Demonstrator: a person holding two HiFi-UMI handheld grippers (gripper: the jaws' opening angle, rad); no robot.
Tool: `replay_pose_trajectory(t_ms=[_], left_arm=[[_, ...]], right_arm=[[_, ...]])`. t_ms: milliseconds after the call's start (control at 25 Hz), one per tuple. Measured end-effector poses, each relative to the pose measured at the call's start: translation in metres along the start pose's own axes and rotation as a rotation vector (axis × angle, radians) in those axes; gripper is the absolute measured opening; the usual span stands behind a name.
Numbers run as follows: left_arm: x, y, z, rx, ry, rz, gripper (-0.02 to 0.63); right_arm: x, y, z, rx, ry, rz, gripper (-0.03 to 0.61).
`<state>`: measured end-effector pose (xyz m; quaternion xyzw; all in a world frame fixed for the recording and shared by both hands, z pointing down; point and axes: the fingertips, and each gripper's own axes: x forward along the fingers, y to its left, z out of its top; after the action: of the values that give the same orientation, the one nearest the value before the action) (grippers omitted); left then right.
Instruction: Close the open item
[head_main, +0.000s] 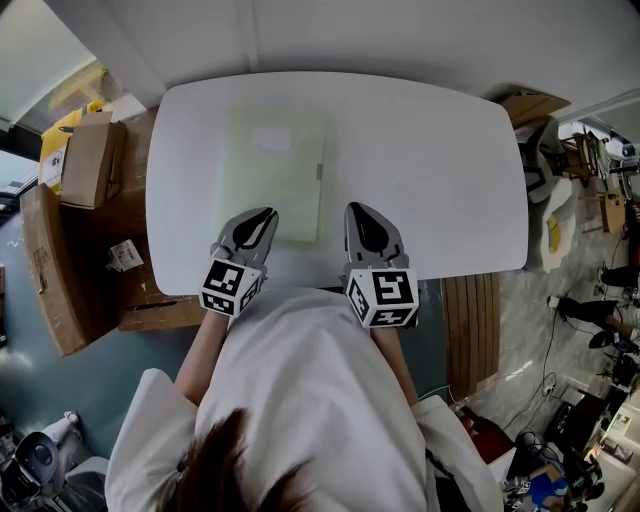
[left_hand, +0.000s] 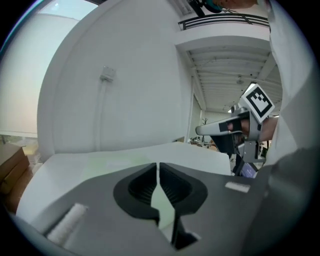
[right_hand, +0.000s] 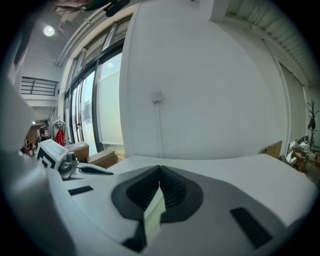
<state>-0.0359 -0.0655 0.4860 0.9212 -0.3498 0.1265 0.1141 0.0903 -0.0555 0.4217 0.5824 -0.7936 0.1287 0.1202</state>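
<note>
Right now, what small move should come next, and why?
Probably reach the right gripper forward to the tab on the folder: it and the left gripper hang over the table edge, jaws together, empty; the folder lies flat.

Head view: the pale folder (head_main: 270, 180) nearly melts into the table (head_main: 440, 150), its label (head_main: 271, 139) is too faint to read, and its near left corner is hidden under the left gripper (head_main: 266, 214). In the right gripper view, a greenish sliver (right_hand: 155, 212) shows behind the right gripper (right_hand: 159, 171) and its touching tips; sheet or tabletop, no telling. The person's hair (head_main: 240, 470) runs off the bottom edge.
</note>
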Motion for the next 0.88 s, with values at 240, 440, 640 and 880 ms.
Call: replay_pose_trajectory(t_ms=[240,440,640,880], left_arm=[[-0.009,0.002,0.016,-0.027,-0.009,0.074,0.008],[-0.014,0.006,0.024,-0.054,-0.026,0.093,0.008],[-0.014,0.011,0.023,-0.087,-0.024,0.111,0.008],[-0.011,0.022,0.017,-0.108,-0.014,0.127,0.008]], right_arm=[[-0.007,-0.006,0.004,0.017,-0.032,0.004,0.005],[-0.004,-0.004,0.005,0.024,-0.042,0.011,0.004],[0.007,-0.004,0.002,0.031,-0.023,0.025,0.005],[0.033,-0.003,-0.001,0.038,-0.001,0.053,0.005]])
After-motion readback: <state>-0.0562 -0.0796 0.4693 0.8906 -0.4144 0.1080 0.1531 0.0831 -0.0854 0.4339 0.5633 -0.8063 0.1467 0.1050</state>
